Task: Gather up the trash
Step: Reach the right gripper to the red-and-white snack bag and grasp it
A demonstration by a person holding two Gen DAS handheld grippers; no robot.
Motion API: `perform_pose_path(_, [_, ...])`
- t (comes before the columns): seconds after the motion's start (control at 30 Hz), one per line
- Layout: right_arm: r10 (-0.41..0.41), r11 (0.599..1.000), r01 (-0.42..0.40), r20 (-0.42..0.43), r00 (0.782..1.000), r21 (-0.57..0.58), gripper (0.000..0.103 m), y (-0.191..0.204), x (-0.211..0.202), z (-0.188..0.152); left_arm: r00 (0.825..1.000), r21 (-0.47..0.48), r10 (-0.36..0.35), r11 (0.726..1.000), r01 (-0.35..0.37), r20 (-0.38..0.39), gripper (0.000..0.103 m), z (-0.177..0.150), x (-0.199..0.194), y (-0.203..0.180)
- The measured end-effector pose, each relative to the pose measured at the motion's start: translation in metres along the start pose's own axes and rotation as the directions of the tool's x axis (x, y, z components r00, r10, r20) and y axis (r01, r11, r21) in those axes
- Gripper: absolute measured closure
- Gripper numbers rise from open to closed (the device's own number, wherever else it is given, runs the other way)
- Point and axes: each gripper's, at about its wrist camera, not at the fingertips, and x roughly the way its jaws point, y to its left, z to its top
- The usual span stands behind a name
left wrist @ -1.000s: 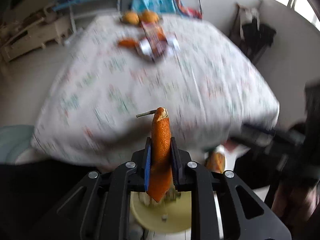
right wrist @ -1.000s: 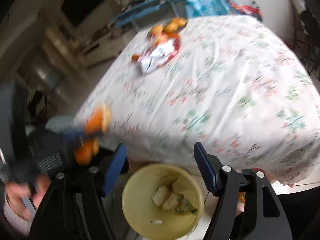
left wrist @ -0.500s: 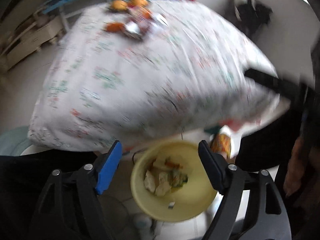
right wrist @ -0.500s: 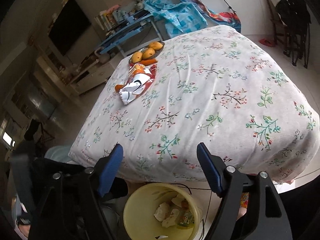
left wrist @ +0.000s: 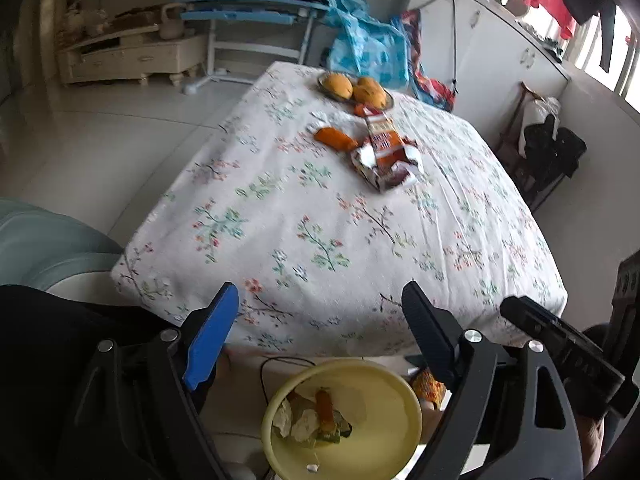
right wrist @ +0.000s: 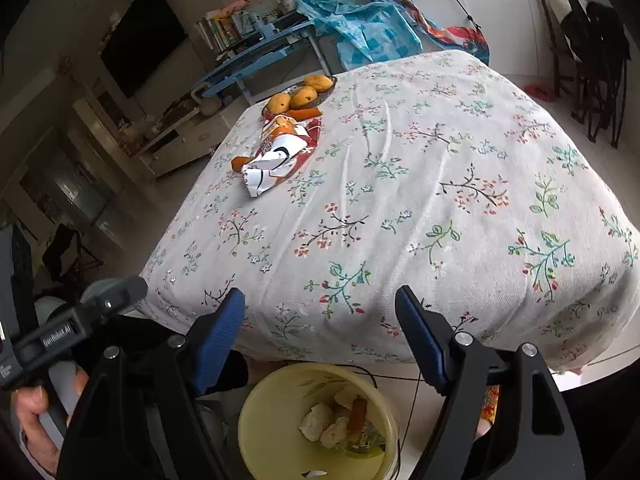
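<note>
Lying in the yellow bin (left wrist: 400,432), the orange peel (left wrist: 323,405) sits below the left gripper (left wrist: 320,344)'s just-widened, empty jaws.

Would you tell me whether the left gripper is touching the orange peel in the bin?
Apart. The left wrist view shows the left gripper open and empty, the orange peel lying down inside the yellow bin.

A big table (left wrist: 360,240) with a flowery cloth stands on a pale shiny floor (left wrist: 120,136). Behind it are a blue desk (left wrist: 248,4), a cream cabinet (left wrist: 128,56) and a black TV (right wrist: 140,36). Daylight comes through a window (left wrist: 624,64).
</note>
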Motion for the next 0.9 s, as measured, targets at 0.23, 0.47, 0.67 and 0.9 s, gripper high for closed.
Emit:
perform_pose_path(0.23, [-0.015, 0.998, 0.015, 0.001, 1.000, -0.066, 0.029, 0.012, 0.003, -0.002, 0.999, -0.009, 0.025, 1.000, -0.024, 0.039, 0.020, 0.001, -0.007, 0.002])
perform_pose_path(0.47, [-0.022, 0.995, 0.021, -0.006, 1.000, -0.101, 0.029, 0.018, 0.007, -0.005, 0.998, -0.006, 0.036, 0.999, -0.035, 0.055, 0.020, 0.002, -0.009, 0.003])
perform_pose_path(0.67, [-0.023, 0.994, 0.021, -0.014, 1.000, -0.103, 0.029, 0.020, 0.009, -0.005, 0.998, -0.004, 0.036, 0.999, -0.035, 0.057, 0.020, 0.002, -0.009, 0.002])
perform_pose_path(0.9, [0.005, 0.997, -0.006, -0.010, 1.000, -0.077, 0.029, 0.021, 0.013, 0.007, 0.997, -0.024, 0.037, 0.999, -0.035, 0.070, 0.020, 0.003, -0.012, 0.006])
